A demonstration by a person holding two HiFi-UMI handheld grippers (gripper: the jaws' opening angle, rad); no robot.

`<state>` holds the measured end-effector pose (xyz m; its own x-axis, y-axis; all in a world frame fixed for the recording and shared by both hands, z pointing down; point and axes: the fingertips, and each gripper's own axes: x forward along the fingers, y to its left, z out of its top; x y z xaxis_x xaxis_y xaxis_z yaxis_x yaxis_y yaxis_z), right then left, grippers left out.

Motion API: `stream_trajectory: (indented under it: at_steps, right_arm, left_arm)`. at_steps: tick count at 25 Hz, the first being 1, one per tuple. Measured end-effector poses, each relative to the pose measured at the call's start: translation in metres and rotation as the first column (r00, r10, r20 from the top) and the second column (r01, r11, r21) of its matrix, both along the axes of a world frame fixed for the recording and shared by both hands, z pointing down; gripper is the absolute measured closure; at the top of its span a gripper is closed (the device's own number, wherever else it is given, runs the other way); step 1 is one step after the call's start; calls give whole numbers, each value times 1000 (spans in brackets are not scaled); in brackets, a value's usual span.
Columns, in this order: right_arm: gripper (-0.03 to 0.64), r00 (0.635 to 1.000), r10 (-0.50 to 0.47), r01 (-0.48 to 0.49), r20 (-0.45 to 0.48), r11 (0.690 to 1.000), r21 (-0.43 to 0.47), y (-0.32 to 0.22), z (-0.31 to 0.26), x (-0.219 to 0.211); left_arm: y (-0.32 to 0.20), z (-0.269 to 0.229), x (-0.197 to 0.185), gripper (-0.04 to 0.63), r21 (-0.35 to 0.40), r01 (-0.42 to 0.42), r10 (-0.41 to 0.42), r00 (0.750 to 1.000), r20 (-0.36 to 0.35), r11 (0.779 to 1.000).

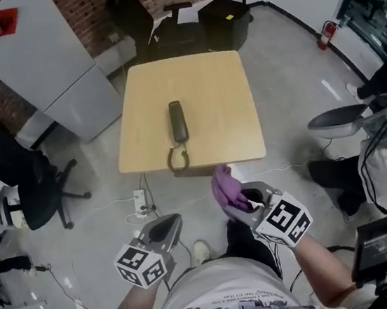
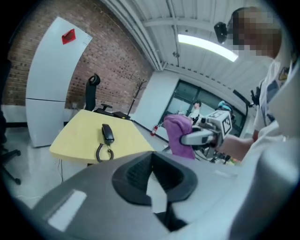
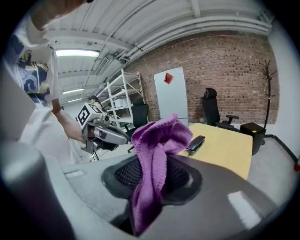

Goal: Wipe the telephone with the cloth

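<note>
**Entry: telephone wipe, approach stage**

**Step in hand.** The cloth is taken up and the wipe is not yet begun. Both claws hang short of the near edge of the surface, and neither touches anything on it.

**Right claw**. Clenched on the cloth, a purple piece with a soft pile. It is bunched between the jaws. One fold stands up ahead of the claw tips and the rest trails down behind them.

**Left claw**. Clenched and empty, with nothing between the jaws. It is held to the left of the right claw and apart from it, at about the same reach.

**Task's thing: telephone**.
- Form: a dark, slim corded handset lying flat on the pale wooden surface, with its long axis running away from the claws.
- Cord: coiled, leaving the handset's near end and looping at the near edge of the surface.
- Other parts: no base unit shows.
- Marks: any dirt on it is too small to tell.
- Place: ahead of both claws and well apart from each, roughly on the line between them.

**Next move, as judged.**
- The right claw must travel forward over the near edge and come down until the free fold of cloth, not the jaw tips, lies on the handset. It would then draw along the handset's length.
- The handset looks light and unanchored, so a firm stroke would likely push it across the surface.
- The left claw could steady one end, but it would have to release first.
- The cord loop lies in the approach path and is best cleared from above.
</note>
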<state>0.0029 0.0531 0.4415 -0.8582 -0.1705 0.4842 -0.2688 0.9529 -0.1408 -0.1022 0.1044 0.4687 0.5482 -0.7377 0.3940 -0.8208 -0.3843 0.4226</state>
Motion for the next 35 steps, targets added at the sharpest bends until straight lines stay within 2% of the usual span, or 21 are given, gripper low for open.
stream_trajectory:
  at_steps: [5, 9, 16, 19, 26, 35]
  right_arm:
    - [511, 998, 60, -60, 1, 998, -10, 59, 3, -12]
    - [511, 999, 41, -41, -15, 999, 10, 97, 4, -17]
    - [511, 1000, 0, 1, -22, 999, 45, 131, -19, -17]
    - [511, 1000, -18, 19, -20, 999, 44, 147, -32, -4]
    - [511, 999, -28, 27, 22, 999, 40, 194, -30, 39]
    - [511, 998, -33, 32, 47, 999, 36, 241, -31, 44]
  left_arm:
    - [49, -8, 3, 592, 37, -105, 106, 994, -31, 994]
    - [78, -10, 8, 592, 70, -161, 162, 987, -3, 984]
    - [106, -33, 11, 592, 97, -153, 155, 988, -9, 983]
    - [117, -44, 29, 592, 90, -120, 123, 992, -33, 989]
    - [154, -48, 90, 592, 93, -149, 152, 988, -27, 984]
    - [203, -54, 102, 592, 72, -169, 171, 985, -18, 983]
